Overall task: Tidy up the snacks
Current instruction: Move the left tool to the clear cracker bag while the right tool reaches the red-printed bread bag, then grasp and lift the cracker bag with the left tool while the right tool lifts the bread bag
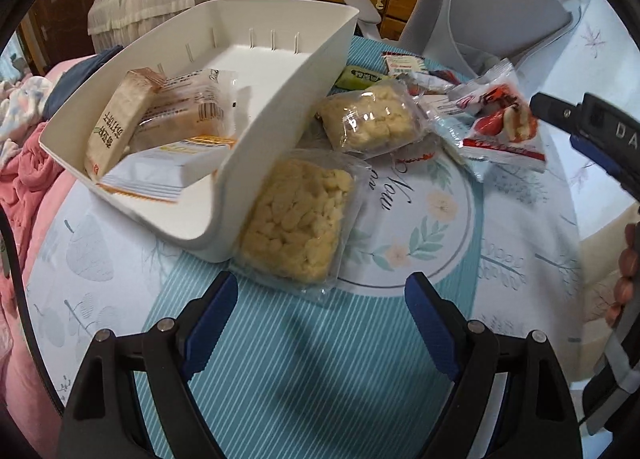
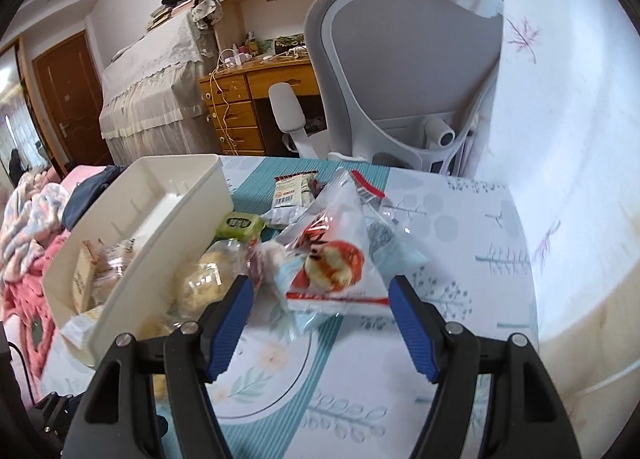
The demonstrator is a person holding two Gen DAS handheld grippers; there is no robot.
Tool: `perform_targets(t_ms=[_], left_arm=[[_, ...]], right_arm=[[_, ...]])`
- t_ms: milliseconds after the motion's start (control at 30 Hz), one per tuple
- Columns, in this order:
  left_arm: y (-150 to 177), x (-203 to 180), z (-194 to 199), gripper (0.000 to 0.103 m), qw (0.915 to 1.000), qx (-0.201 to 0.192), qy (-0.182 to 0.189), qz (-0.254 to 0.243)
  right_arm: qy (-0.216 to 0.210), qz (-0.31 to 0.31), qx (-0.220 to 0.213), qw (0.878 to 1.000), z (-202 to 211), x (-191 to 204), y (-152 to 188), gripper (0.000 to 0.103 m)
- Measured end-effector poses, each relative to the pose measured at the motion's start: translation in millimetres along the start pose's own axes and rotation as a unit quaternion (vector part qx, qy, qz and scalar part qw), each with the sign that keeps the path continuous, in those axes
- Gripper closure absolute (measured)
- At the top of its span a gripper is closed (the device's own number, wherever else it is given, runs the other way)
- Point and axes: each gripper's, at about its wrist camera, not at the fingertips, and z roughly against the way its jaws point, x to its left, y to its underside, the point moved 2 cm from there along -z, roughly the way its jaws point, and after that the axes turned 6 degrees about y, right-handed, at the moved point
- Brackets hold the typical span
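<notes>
A white plastic bin [image 1: 280, 107] [image 2: 168, 227] sits on the table and holds a tan boxed snack [image 1: 120, 119], a clear-wrapped cake [image 1: 192, 107] and a flat white pouch [image 1: 168, 171]. Beside the bin lie two yellow puffed-rice packs [image 1: 298, 219] [image 1: 370, 123]. My left gripper [image 1: 320, 307] hovers open just short of the nearer pack, with nothing between its pads. A red-and-white snack bag [image 2: 336, 263] [image 1: 500, 119] lies just beyond my right gripper [image 2: 320, 299], which is open and empty. A green packet [image 2: 240, 225] [image 1: 360, 77] and a white pack [image 2: 294, 191] lie farther back.
A grey office chair [image 2: 400, 71] stands at the table's far edge. A pink blanket [image 1: 24, 179] lies left of the table. The patterned tablecloth [image 1: 280, 359] is bare near both grippers. A hand [image 1: 624, 275] on the right gripper's body shows at the right edge.
</notes>
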Motion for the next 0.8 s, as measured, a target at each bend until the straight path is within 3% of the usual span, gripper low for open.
perform_targets(t_ms=[300, 533, 733, 800], left_arm=[[-7.6, 2.5, -20.2, 0.018, 0.9987, -0.025, -0.037, 0.023], [-13.7, 5.5, -35.9, 0.019, 0.9980, -0.016, -0.049, 0.038], [-14.9, 6.5, -41.5, 0.027, 0.9972, -0.011, -0.059, 0.043], [-15.7, 7.6, -43.1, 0.035, 0.9967, -0.007, -0.069, 0.042]], right_arm=[[0.013, 0.028, -0.019, 0.999, -29.0, -2.9, -2.2, 0.032], [0.015, 0.035, -0.010, 0.999, -45.7, -4.8, -4.3, 0.032], [0.013, 0.041, 0.008, 0.999, -55.8, -3.0, -2.3, 0.033], [0.006, 0.043, 0.013, 0.999, -57.9, -1.2, -1.1, 0.040]])
